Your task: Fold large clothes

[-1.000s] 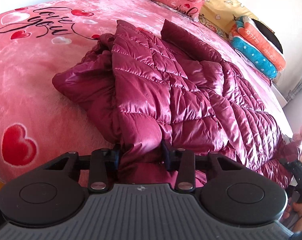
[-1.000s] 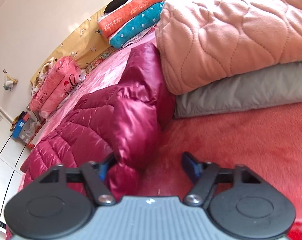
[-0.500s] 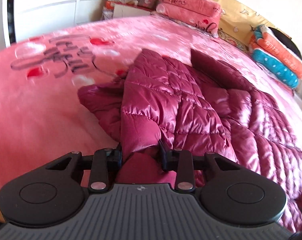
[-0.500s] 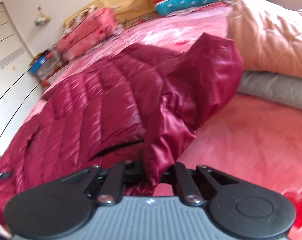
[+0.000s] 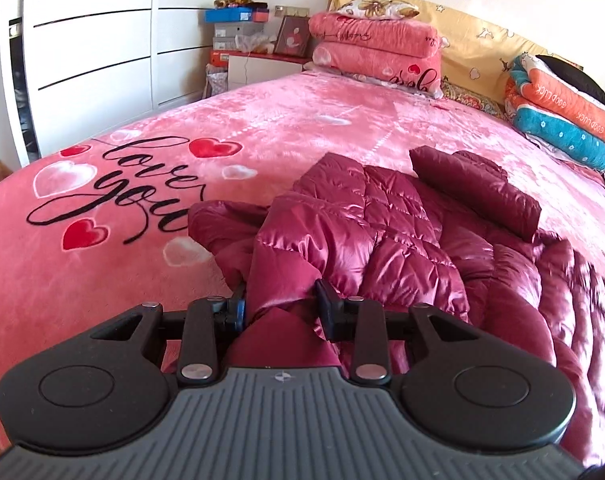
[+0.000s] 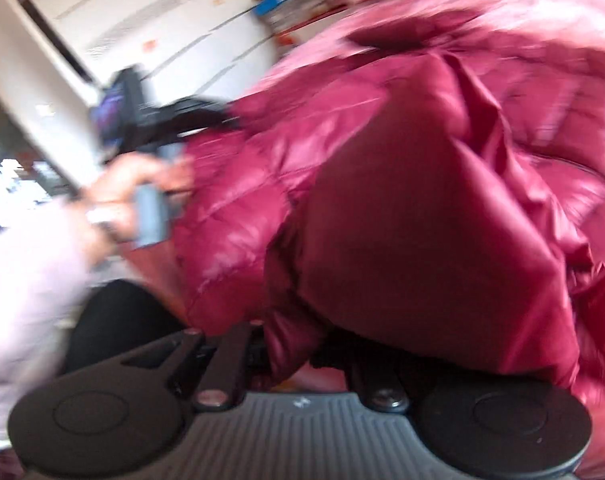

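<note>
A shiny maroon quilted puffer jacket point(image 5: 402, 232) lies bunched on the pink bed point(image 5: 262, 128). My left gripper point(image 5: 280, 306) is shut on the jacket's near edge, with fabric pinched between its fingers. In the blurred right wrist view the jacket point(image 6: 402, 208) fills the frame, lifted close to the camera. My right gripper point(image 6: 298, 354) is shut on a fold of it; the cloth hides most of its fingers. The left gripper device point(image 6: 142, 128) and the hand holding it show at the left of that view.
The bed's pink blanket carries hearts and "love you" script point(image 5: 114, 184). Stacked pink pillows point(image 5: 374, 52) and orange and teal folded bedding point(image 5: 562, 116) lie at the headboard. White drawers point(image 5: 94, 60) stand left, with boxes on a nightstand point(image 5: 242, 32).
Both grippers have lifted the jacket's near edge and pulled it back. The right gripper went from open to shut on the jacket and swung left, now facing the left hand.
</note>
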### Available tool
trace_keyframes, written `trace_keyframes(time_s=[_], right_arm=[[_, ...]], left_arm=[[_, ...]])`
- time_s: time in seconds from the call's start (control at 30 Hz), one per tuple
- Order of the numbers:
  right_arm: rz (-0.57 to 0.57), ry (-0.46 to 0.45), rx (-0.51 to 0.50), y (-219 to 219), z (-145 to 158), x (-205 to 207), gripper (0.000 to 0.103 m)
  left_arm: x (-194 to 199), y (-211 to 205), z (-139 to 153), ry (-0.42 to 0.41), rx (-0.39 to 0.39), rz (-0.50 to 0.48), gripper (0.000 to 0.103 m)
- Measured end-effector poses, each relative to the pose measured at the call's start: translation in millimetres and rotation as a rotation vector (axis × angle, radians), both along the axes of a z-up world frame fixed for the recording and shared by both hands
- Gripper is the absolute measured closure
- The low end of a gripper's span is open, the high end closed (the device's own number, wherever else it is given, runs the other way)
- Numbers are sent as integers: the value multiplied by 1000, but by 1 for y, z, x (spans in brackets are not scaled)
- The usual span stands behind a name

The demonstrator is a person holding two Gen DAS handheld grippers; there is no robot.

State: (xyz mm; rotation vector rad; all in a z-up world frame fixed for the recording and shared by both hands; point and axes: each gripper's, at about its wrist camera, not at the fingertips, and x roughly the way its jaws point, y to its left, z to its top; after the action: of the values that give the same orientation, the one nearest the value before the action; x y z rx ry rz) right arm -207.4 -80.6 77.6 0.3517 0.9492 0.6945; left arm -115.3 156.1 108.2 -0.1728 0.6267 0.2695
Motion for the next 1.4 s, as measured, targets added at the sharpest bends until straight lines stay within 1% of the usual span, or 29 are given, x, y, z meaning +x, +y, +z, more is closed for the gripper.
trace_keyframes(time_s=[0.07, 0.1, 0.17, 0.23, 0.33, 0.43, 0.5, 0.53, 0.57, 0.6, 0.63, 0.67, 0.7, 0.73, 0.77, 0.83, 0.9, 0.97, 1.03, 1.17, 1.3, 1.4], right_arm=[[54, 30, 45, 14, -1, -2, 98], [79, 34, 49, 21, -2, -3, 98], [102, 38, 23, 27, -6, -1, 97], [99, 56, 14, 28, -12, 5, 97], [63, 95, 28, 15, -17, 6, 95], [48, 92, 1, 5, -15, -3, 85], [40, 91, 4, -4, -12, -7, 81], [32, 92, 9, -9, -10, -10, 76], [21, 94, 19, -16, -7, -10, 68], [7, 101, 32, -23, -4, -11, 56], [-7, 110, 54, -32, -2, -15, 50], [-21, 113, 81, -39, 1, -17, 37], [-45, 109, 97, -45, 5, -17, 19], [-69, 99, 92, -52, 9, -21, 12], [-88, 86, 88, -58, 15, -24, 8], [-141, 78, 109, -76, 22, -30, 8], [-236, 83, 122, -93, 28, -35, 7], [-340, 67, 117, -107, 34, -41, 6], [-427, 40, 119, -118, 42, -42, 6], [-581, -45, 96, -143, 52, -40, 5], [-684, -133, 44, -156, 53, -19, 3], [-720, -164, 31, -158, 51, 10, 3]], left_arm=[[0, 1, -2, -7, 6, -10, 64], [-4, 3, -4, -10, 7, -15, 64], [-5, 5, -5, -14, 6, -27, 64], [3, 2, -6, -16, 11, -43, 64], [13, -5, -6, -26, 28, -84, 64], [33, -12, -7, -27, 37, -110, 65], [46, -20, -7, -40, 45, -129, 66], [52, -24, -8, -47, 51, -142, 66], [59, -29, -8, -52, 56, -155, 66], [67, -35, -9, -54, 60, -170, 66], [74, -41, -10, -55, 64, -183, 67], [81, -46, -11, -56, 69, -193, 67], [89, -51, -13, -59, 71, -209, 67], [96, -55, -15, -56, 70, -219, 67], [104, -59, -18, -51, 70, -225, 67], [119, -66, -24, -49, 71, -237, 68], [131, -73, -29, -57, 69, -251, 68], [143, -83, -33, -69, 82, -285, 69], [152, -96, -35, -84, 108, -327, 69], [175, -123, -42, -116, 152, -414, 69], [194, -149, -47, -152, 196, -506, 69], [213, -165, -49, -181, 223, -572, 69]])
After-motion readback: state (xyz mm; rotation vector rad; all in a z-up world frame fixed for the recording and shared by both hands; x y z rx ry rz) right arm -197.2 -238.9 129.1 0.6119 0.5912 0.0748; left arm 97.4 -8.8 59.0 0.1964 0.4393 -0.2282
